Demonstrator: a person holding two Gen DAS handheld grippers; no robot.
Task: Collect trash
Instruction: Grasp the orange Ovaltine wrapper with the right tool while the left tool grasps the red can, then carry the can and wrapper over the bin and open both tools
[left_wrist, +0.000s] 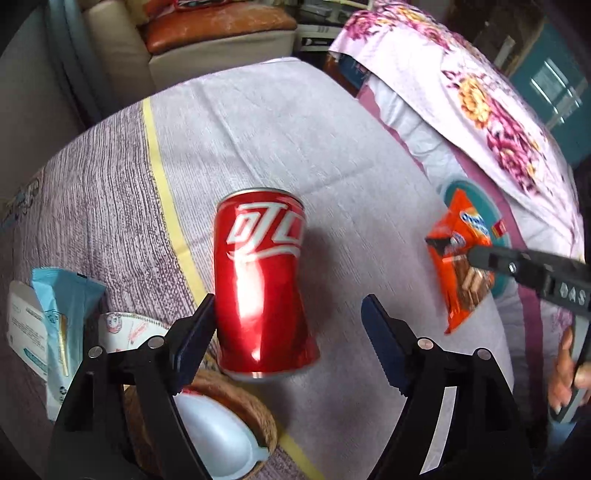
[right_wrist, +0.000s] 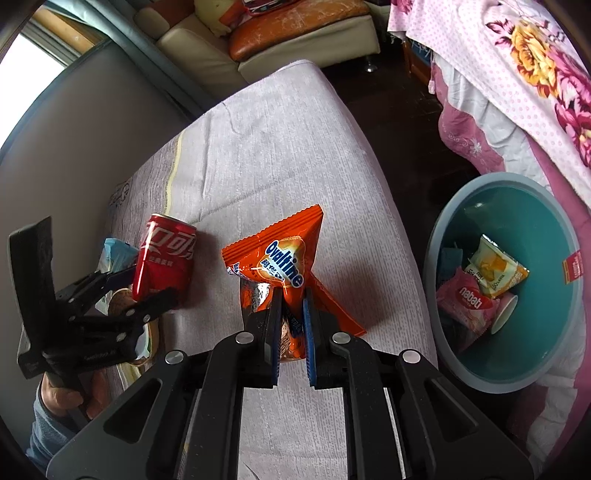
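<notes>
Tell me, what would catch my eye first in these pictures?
Probably the shiny red soda can, standing on the pale tablecloth between the open jaws of the left hand-held gripper. Next, the bright orange snack packet, pinched in the right hand-held gripper. Beside the table sits a teal bin already holding wrappers.

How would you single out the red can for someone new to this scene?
Start at the grey-clothed table. On its left side, beside the yellow stripe, the red can stands between the left gripper's open jaws. It is the only rigid metal cylinder; its neighbours are soft wrappers, like the orange Ovaltine packet.
</notes>
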